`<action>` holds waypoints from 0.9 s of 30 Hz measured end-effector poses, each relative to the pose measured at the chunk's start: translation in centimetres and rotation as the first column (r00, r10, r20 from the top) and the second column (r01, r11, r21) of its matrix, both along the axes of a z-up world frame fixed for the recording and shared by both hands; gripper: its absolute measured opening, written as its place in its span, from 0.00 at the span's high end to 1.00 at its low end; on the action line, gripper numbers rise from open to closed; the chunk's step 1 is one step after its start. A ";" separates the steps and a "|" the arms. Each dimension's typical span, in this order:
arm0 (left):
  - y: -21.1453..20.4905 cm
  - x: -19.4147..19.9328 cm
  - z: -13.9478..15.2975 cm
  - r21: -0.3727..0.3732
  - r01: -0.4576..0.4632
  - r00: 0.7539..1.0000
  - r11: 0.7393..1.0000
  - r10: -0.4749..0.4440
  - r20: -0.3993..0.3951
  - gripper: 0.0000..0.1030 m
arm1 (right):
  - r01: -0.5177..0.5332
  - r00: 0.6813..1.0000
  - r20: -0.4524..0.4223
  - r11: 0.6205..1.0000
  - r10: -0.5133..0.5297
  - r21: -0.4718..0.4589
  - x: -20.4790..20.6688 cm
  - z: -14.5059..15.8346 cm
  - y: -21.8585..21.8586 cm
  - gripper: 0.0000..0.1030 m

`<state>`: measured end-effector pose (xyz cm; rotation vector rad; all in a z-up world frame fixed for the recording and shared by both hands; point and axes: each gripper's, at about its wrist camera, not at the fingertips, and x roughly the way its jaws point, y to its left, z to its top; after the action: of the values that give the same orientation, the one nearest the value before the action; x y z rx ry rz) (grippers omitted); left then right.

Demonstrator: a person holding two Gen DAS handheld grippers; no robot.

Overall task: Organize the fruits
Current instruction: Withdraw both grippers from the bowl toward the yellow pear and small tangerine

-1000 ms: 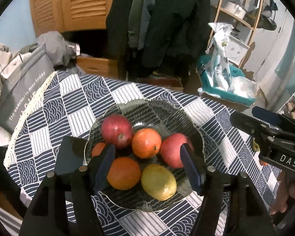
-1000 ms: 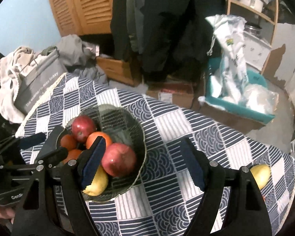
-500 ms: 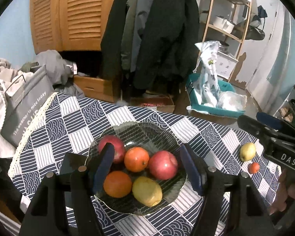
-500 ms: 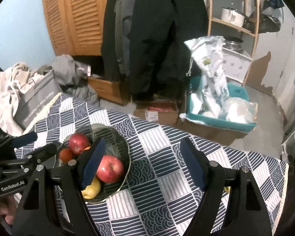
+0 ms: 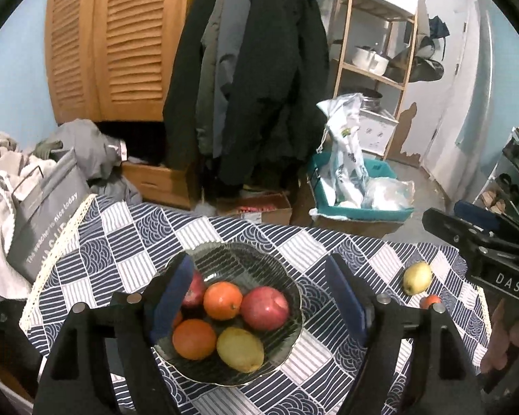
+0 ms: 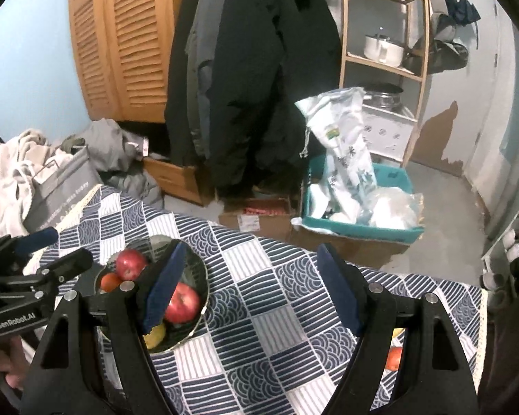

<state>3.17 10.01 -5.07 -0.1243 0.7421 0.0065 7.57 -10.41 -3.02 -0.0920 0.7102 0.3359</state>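
Glass is what the bowl [image 5: 294,297] is made of, and red apples [image 5: 264,307], oranges [image 5: 222,300] and a lemon [image 5: 240,348] are held in it on the checked cloth [image 5: 128,242]. Well apart from it, near the cloth's right edge, a second lemon [image 5: 417,277] and a small orange fruit [image 5: 430,300] are left lying. The left gripper [image 5: 259,304] is seen above the bowl with its jaws apart, having just been opening with nothing gripped, and the right gripper [image 6: 249,287] is likewise held apart and empty over the cloth.

Open tabletop [image 6: 270,297] lies between the fruit bowl [image 5: 290,290] and the loose lemon [image 5: 417,277] near the right edge; nothing blocks that passage.
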 end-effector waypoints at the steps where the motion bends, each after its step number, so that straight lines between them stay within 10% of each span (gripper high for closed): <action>1: -0.2 -0.1 0.2 0.002 0.003 1.000 1.000 -0.003 0.005 0.22 | 0.002 1.000 0.004 1.000 -0.002 0.000 -0.1 0.1 -0.2 0.24; 27: -5.4 -1.0 3.4 0.020 0.078 0.995 0.997 -0.079 0.063 0.10 | 0.108 0.991 0.077 0.994 -0.107 -0.007 -4.6 3.2 -8.1 0.18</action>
<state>2.19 4.65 -1.72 -0.0786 0.6827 -0.0658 2.98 -18.54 0.17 -0.0764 0.6382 0.2244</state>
